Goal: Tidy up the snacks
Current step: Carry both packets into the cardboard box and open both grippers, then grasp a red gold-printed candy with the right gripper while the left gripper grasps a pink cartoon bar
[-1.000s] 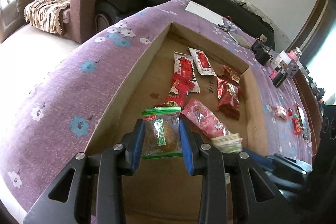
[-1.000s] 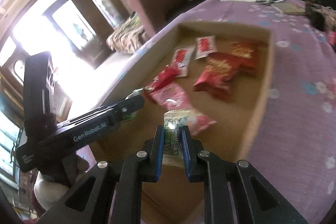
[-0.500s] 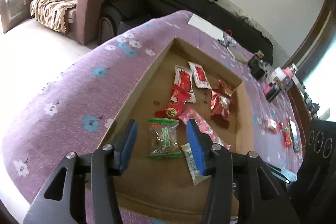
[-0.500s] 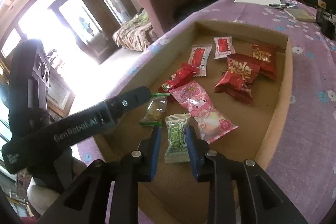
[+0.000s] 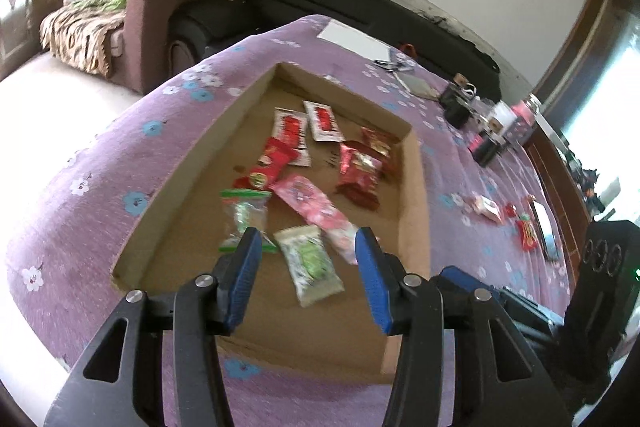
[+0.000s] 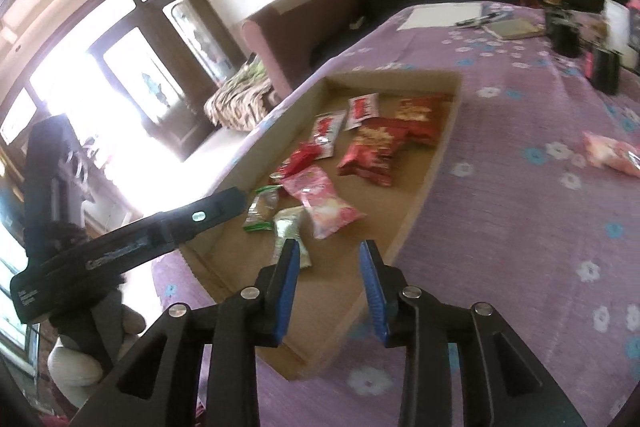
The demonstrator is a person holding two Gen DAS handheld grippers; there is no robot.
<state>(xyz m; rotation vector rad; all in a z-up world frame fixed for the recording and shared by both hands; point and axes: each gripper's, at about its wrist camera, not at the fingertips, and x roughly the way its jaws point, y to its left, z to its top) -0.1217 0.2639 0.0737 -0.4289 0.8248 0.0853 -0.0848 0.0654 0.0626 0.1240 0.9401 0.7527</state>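
The left gripper (image 5: 308, 259) is seen above the near end of the box (image 5: 416, 203), jaws apart and nothing between the pads; the green packet (image 5: 244, 219) lies flat on the cardboard floor just beyond its left finger; the pale packet (image 5: 310, 265) lies beside it, also flat, free of any grip; the right gripper (image 6: 328, 279) is held over the box's near corner, its jaws opening, and nothing is caught between them either; a pink packet (image 5: 312, 203) is overlapped at its far end by red wrappers, and more red packets (image 5: 360, 171) are spread toward the far wall; a release step is judged to be just finished, both snacks now resting in the box; on the purple cloth (image 6: 520, 227) to the right, well apart from the box, a pink-and-white snack (image 6: 608, 155) is left out, with small red ones (image 5: 526, 235) nearby in the left view; the next move is judged to call for a reach across to these strays, jaws spread wide before descent, each thin crinkly packet pinched by an edge so that the cloth is not gathered with it.
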